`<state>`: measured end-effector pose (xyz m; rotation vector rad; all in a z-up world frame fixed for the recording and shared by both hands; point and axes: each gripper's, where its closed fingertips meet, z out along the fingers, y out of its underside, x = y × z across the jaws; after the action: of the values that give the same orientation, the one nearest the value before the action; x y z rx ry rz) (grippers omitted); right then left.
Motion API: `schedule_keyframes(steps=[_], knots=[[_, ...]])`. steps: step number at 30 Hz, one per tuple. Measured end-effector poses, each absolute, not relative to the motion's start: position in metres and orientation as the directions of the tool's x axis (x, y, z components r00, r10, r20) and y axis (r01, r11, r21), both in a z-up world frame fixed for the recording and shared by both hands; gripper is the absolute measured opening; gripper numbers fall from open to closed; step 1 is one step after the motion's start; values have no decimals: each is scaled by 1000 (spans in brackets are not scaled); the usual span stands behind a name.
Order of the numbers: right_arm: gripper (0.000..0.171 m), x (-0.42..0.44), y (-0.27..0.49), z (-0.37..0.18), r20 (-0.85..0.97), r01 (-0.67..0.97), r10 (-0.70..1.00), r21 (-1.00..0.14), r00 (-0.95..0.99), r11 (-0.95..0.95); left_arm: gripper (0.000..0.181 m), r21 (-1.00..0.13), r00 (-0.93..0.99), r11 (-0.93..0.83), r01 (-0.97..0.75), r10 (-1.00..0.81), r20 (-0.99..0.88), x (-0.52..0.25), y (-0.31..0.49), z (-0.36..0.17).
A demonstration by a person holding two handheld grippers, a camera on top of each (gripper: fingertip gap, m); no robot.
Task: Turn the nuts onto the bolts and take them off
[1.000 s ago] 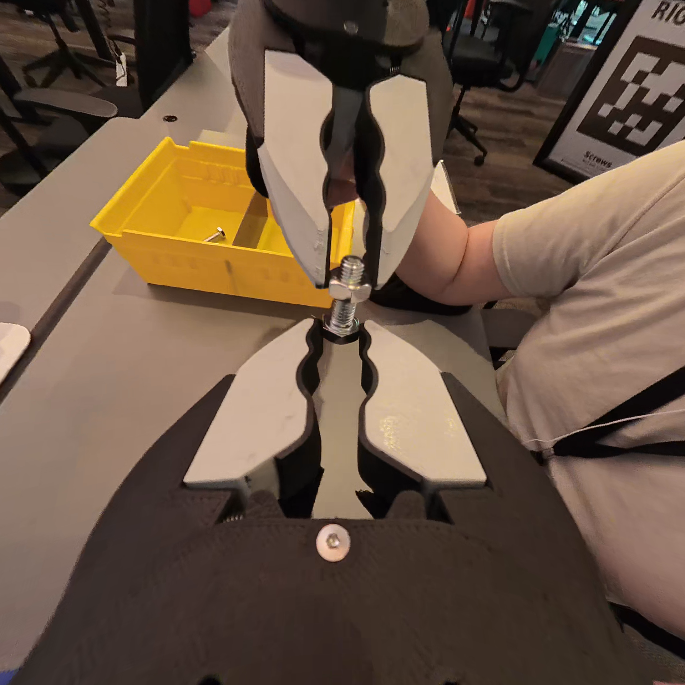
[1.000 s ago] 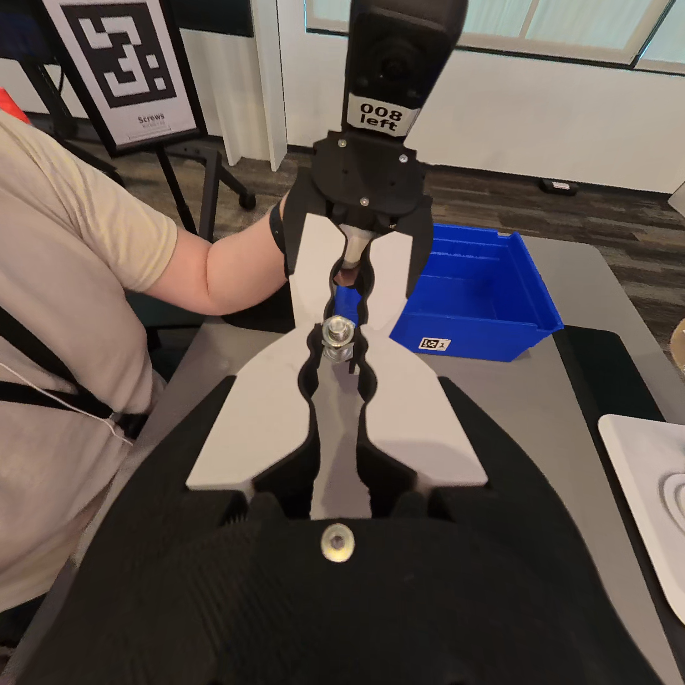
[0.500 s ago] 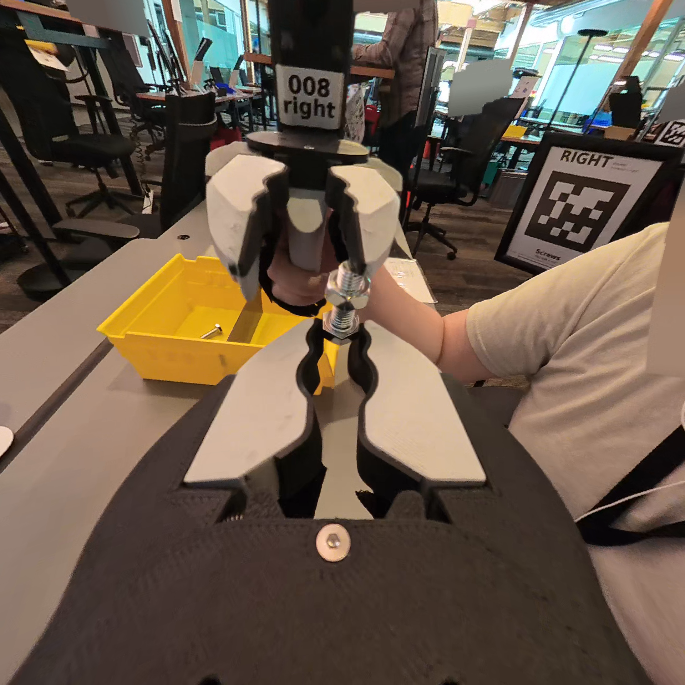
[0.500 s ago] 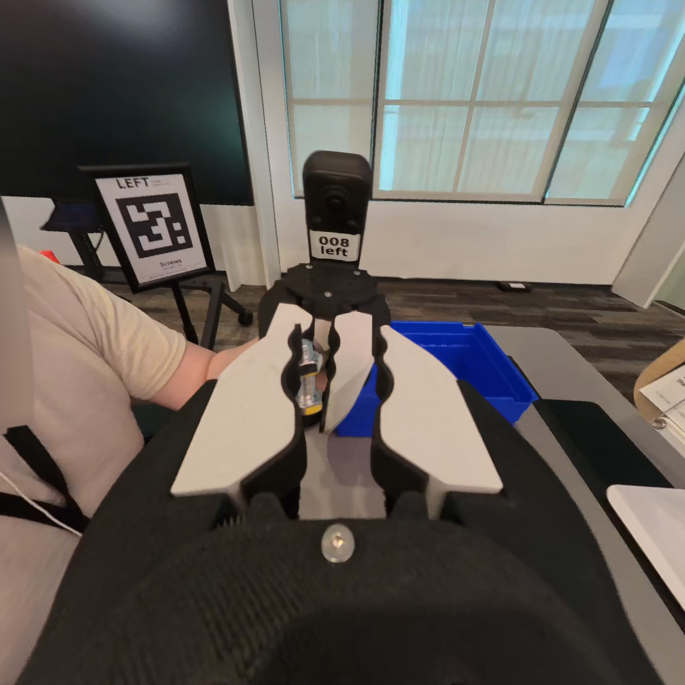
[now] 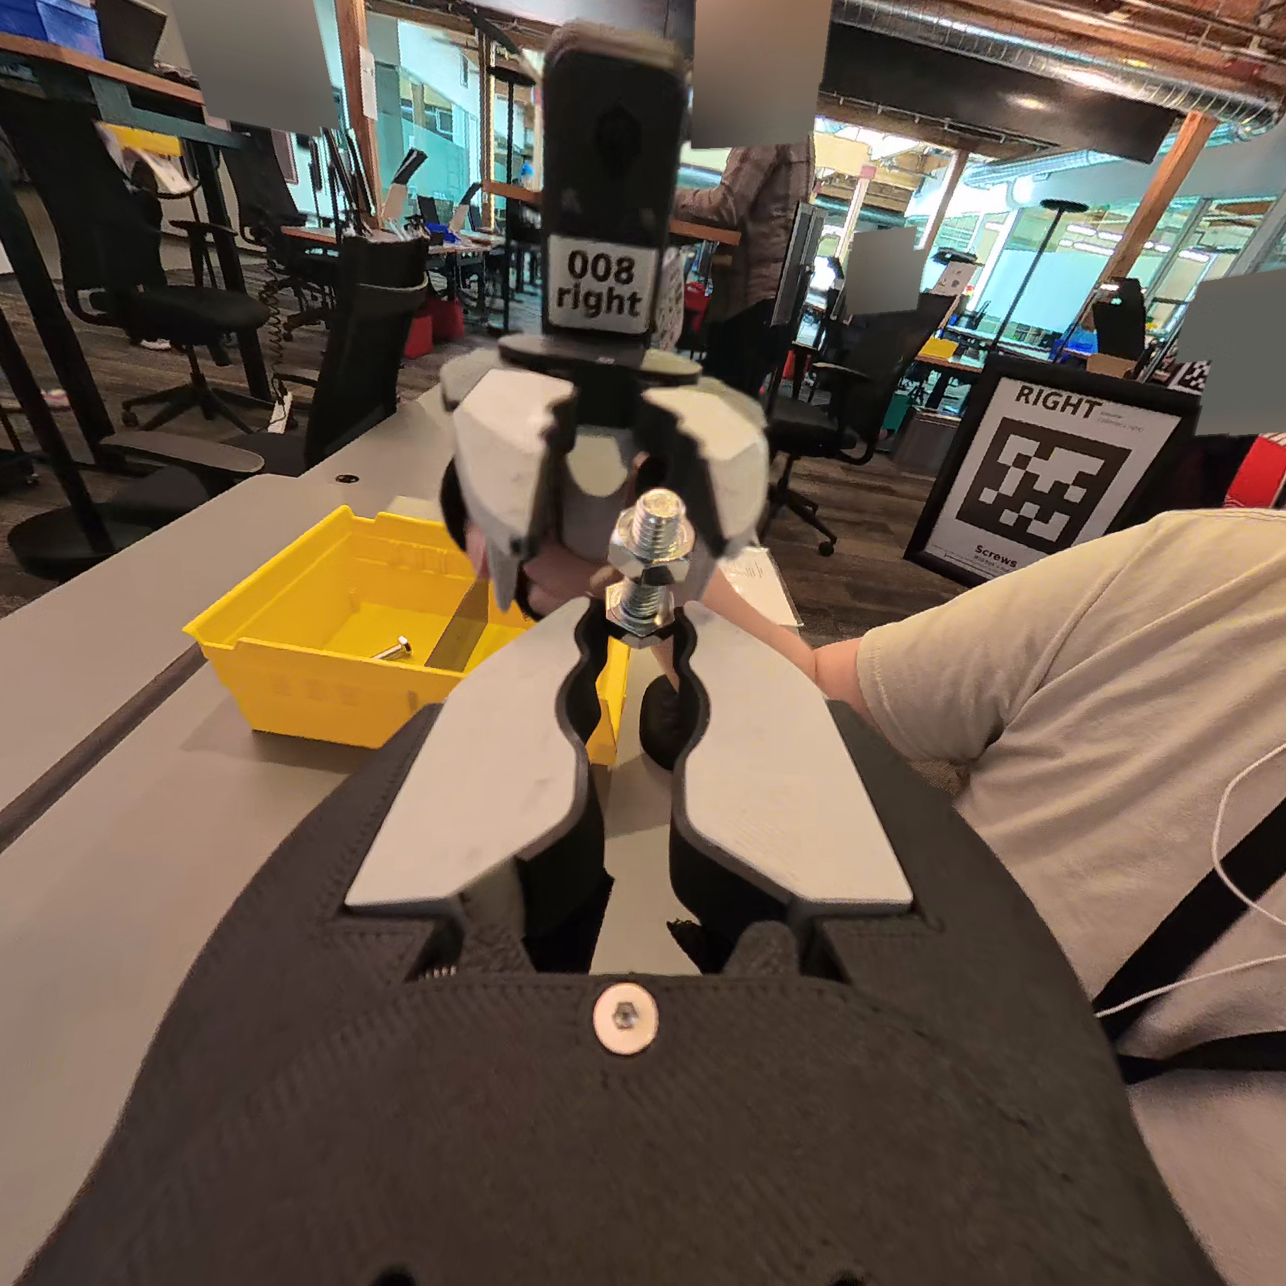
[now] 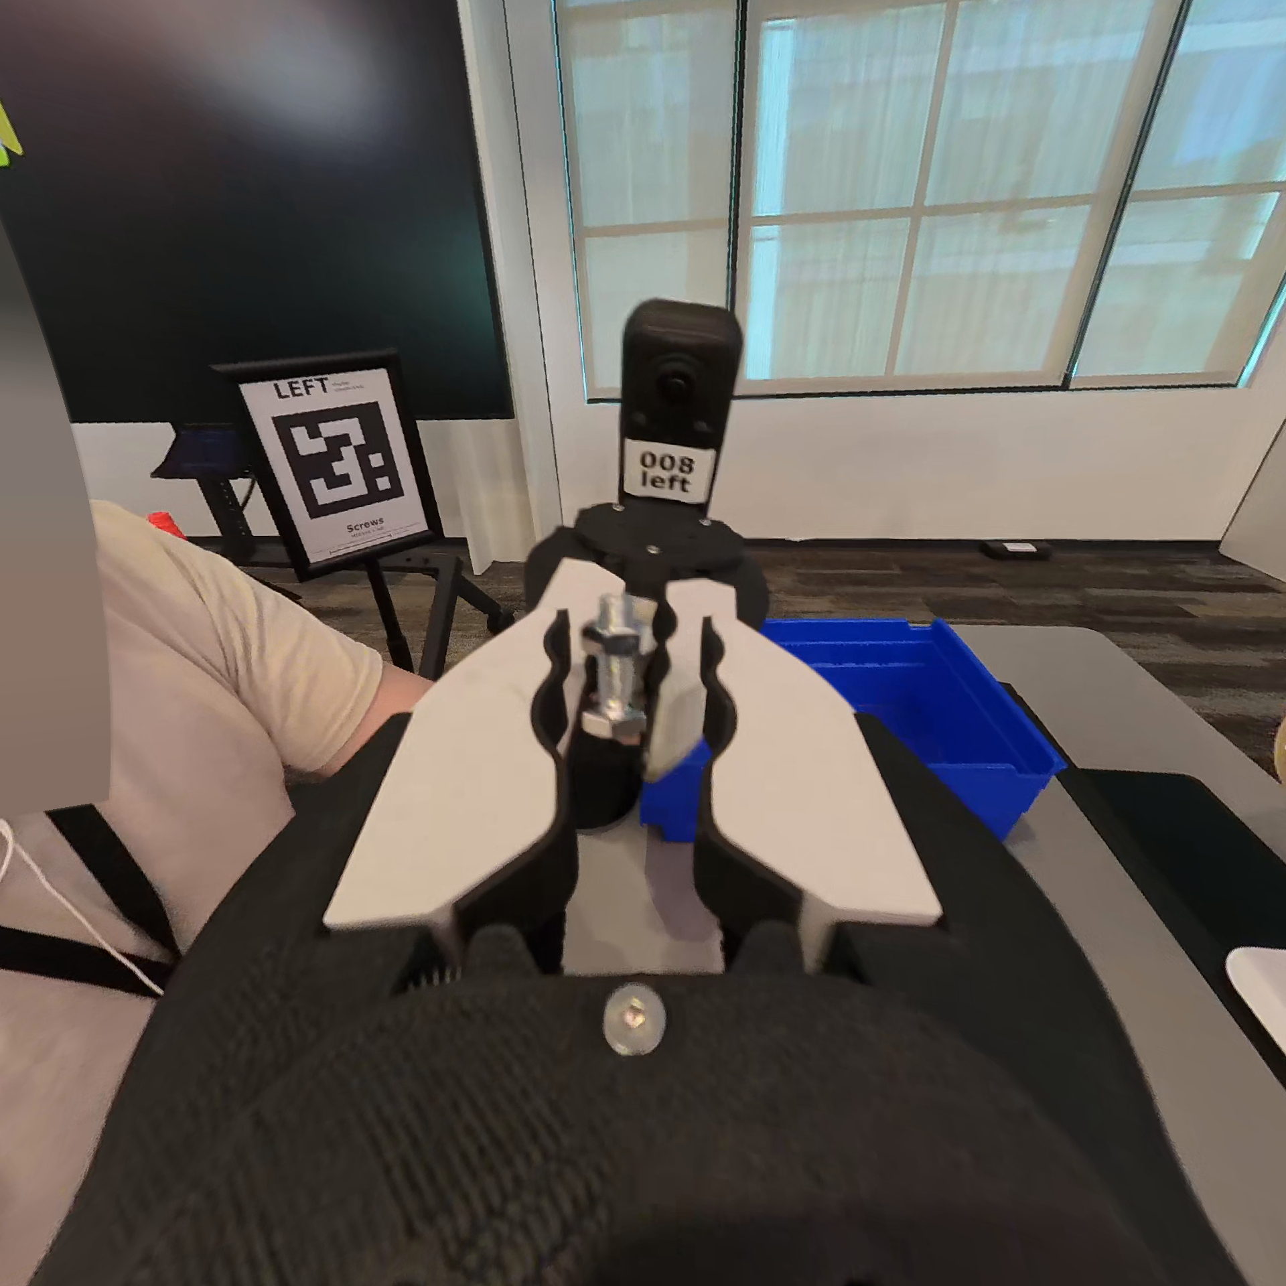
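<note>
Grey table (image 5: 104, 800) carries a yellow bin (image 5: 313, 689) at 10 o'clock from the left gripper (image 5: 637, 630), and a blue bin (image 6: 939, 703) at 2 o'clock from the right gripper (image 6: 630, 630). Left gripper clenches the head of an upright bolt (image 5: 644, 591) at its fingertips. A nut (image 5: 651, 546) sits high on the thread. Right gripper is spread, its fingers on both sides of the bolt, not touching. One loose bolt (image 5: 391, 651) lies inside the yellow bin.

Large window (image 6: 905, 209), dark floor (image 6: 974, 577)
</note>
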<state>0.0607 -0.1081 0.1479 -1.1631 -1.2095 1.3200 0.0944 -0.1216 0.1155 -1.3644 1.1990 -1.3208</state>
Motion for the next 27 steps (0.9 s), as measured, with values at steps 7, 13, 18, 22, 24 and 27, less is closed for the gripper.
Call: schedule_keyframes(steps=[7, 13, 18, 22, 24, 27], knots=[[35, 70, -107, 152, -75, -73, 991, -994, -109, -83, 18, -984, -27, -165, -61, -986, 167, 88, -123, 120], [36, 60, -107, 140, -11, -5, 997, -1000, -76, -12, 17, -979, -25, -168, -116, -985, 172, 92, -124, 112], [28, 79, -98, 149, -76, -63, 994, -995, -81, -82, 17, -973, -4, -188, -135, -982, 190, 90, -121, 109], [32, 64, -110, 142, 2, 8, 997, -1000, -73, 2, 18, -965, 14, -201, -168, -979, 202, 92, -119, 102], [33, 64, -105, 134, 16, 47, 998, -999, -53, 19, 18, -962, 1, -202, -182, -979, 205, 94, -122, 100], [31, 78, -92, 139, -60, 4, 997, -998, -44, -60, 18, -962, 7, -192, -193, -981, 194, 94, -123, 100]])
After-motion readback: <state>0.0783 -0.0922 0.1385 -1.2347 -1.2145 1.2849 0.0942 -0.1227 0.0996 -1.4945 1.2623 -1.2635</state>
